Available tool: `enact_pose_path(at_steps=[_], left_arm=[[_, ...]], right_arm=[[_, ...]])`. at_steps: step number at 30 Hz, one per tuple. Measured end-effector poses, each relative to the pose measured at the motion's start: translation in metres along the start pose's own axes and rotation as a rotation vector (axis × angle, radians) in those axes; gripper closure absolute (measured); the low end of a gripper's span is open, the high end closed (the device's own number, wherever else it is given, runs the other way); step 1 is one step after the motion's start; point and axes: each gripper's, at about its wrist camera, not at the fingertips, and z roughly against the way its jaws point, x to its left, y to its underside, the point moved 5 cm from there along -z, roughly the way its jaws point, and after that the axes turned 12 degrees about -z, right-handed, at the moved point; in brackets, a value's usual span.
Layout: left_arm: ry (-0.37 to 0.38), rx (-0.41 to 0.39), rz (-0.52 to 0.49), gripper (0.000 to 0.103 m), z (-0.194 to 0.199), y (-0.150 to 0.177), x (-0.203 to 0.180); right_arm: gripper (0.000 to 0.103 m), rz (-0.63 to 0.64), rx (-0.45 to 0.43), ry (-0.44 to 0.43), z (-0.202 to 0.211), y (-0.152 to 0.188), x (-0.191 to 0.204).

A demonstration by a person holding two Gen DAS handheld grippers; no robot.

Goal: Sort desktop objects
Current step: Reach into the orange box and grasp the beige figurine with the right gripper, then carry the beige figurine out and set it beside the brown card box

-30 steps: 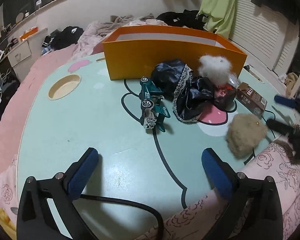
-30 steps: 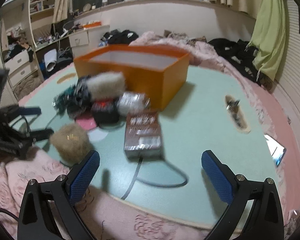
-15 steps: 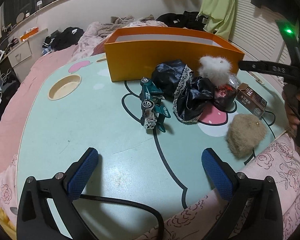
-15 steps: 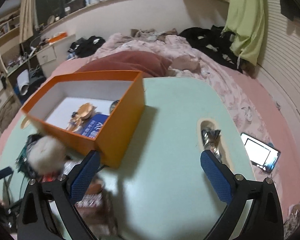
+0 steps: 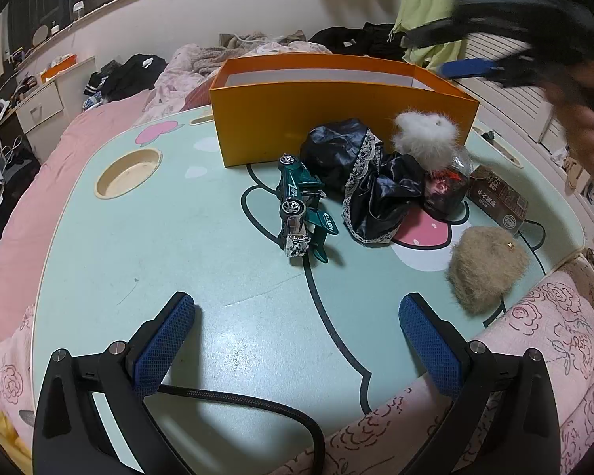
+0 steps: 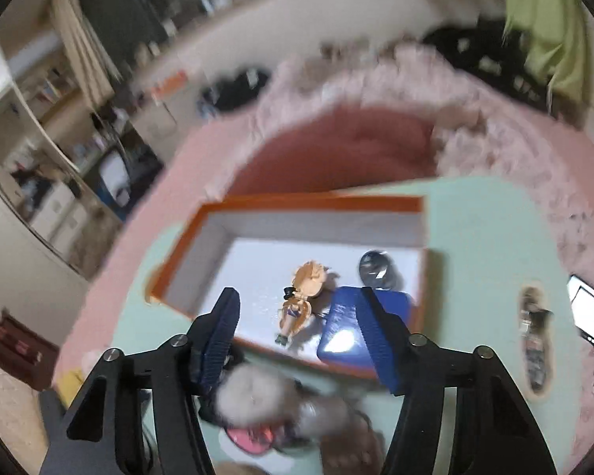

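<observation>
My left gripper (image 5: 297,332) stands open and empty, low over the near part of the mint table (image 5: 158,257). Ahead of it lie a green toy car (image 5: 301,206), a black lace cloth (image 5: 368,182), a white fluffy ball (image 5: 423,138), a tan fluffy pouch (image 5: 487,269) and a brown carton (image 5: 495,198). Behind them stands the orange box (image 5: 336,118). My right gripper (image 6: 297,297) hovers over the orange box (image 6: 217,213), its jaws closing with nothing between them. Inside lie a small doll (image 6: 305,293), a blue case (image 6: 348,328) and a dark round thing (image 6: 376,273). The left wrist view shows the right gripper (image 5: 423,53) blurred.
A round cup recess (image 5: 128,166) is sunk in the table's left part. A slot (image 6: 534,336) with small items lies right of the box, and a lit screen (image 6: 590,316) beyond it. Pink bedding surrounds the table. A black cable (image 5: 257,399) crosses the near edge.
The right gripper has swung up from the table's right edge to above the orange box, and its jaws have narrowed. The left gripper and the objects on the table have not moved.
</observation>
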Motion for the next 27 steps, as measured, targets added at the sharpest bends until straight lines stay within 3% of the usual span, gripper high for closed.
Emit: enact_pose_path(at_steps=[1, 8, 10, 11, 13, 17, 21, 27], left_arm=[[0.0, 0.0, 0.0, 0.0, 0.0, 0.0, 0.0], [0.0, -0.006, 0.001, 0.0, 0.001, -0.003, 0.0], [-0.001, -0.008, 0.001, 0.0, 0.001, -0.004, -0.001], [-0.001, -0.007, 0.001, 0.0, 0.001, -0.004, -0.001], [-0.001, -0.008, 0.0, 0.0, 0.001, -0.003, -0.001], [-0.002, -0.008, 0.001, 0.0, 0.001, -0.003, -0.001], [-0.002, -0.008, 0.0, 0.0, 0.001, -0.003, -0.001], [-0.002, -0.009, 0.001, 0.0, 0.002, -0.003, -0.001]], right_arm=[[0.056, -0.004, 0.037, 0.023, -0.015, -0.002, 0.004], [0.06, 0.045, 0.198, 0.17, -0.083, 0.001, 0.008], [0.064, 0.107, 0.176, 0.215, -0.088, 0.006, 0.012], [0.072, 0.109, 0.181, 0.224, -0.089, 0.007, 0.011], [0.072, 0.154, 0.156, 0.24, -0.089, 0.009, 0.012], [0.073, 0.133, 0.111, 0.174, -0.081, 0.008, 0.01], [0.074, 0.096, -0.039, 0.042, -0.032, 0.002, 0.016], [0.073, 0.109, -0.154, -0.092, 0.043, 0.019, 0.032]])
